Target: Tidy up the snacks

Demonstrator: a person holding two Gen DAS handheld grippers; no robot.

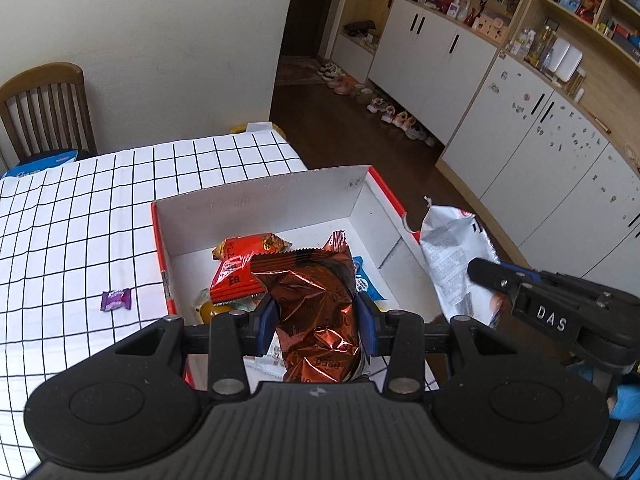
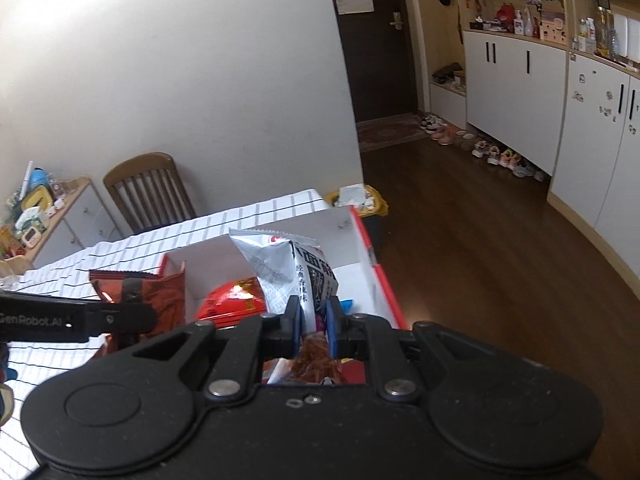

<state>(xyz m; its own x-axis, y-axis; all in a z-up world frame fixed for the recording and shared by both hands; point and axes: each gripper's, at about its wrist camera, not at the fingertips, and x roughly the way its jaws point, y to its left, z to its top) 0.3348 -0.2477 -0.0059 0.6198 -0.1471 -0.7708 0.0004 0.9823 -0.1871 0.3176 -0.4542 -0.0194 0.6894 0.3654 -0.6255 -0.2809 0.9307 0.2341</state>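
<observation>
Clamped between my left claw pads is a crinkled copper-foil snack bag, held over the near end of the white box with the red rim. My right claw grips a silver noodle packet above the same box. Red packets lie inside, perhaps on others. One purple candy sits on the checked worktop.

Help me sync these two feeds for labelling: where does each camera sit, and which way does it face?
Left wrist: on the left gripper, looking down into the box; its fingers pinch a copper packet.
Right wrist: on the right gripper, facing the box; its fingers pinch a silver packet.
Shared: box, both packets, each other's gripper, checked tablecloth.
</observation>
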